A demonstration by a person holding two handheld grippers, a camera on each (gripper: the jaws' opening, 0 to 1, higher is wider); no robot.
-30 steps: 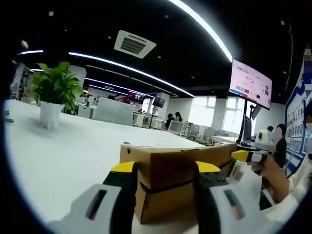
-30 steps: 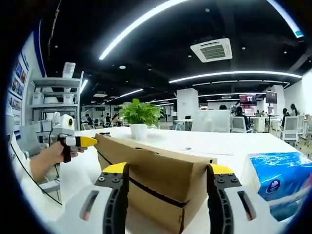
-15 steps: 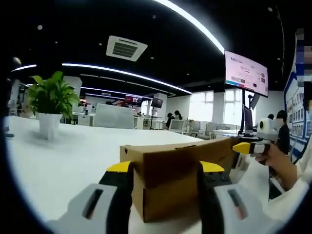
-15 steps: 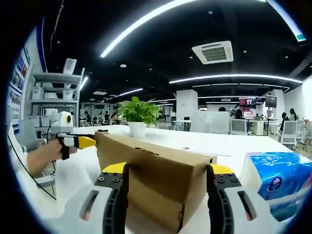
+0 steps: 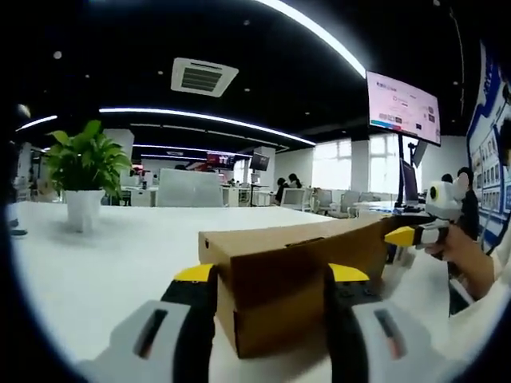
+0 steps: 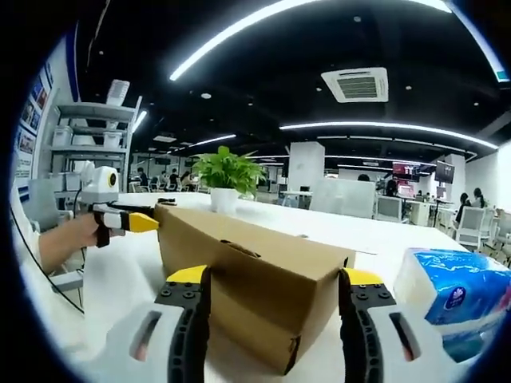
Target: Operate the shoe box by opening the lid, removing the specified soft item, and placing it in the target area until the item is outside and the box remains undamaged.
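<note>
Left gripper view: the left gripper (image 5: pixel 270 275), like the right gripper (image 6: pixel 278 278), has its 2 jaws apart astride the closed brown cardboard shoe box (image 5: pixel 299 271), so squeezing could dent it.

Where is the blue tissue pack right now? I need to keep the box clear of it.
In the right gripper view the tissue pack lies on the white table at the right edge, just beyond the right jaw and beside the cardboard box.
</note>
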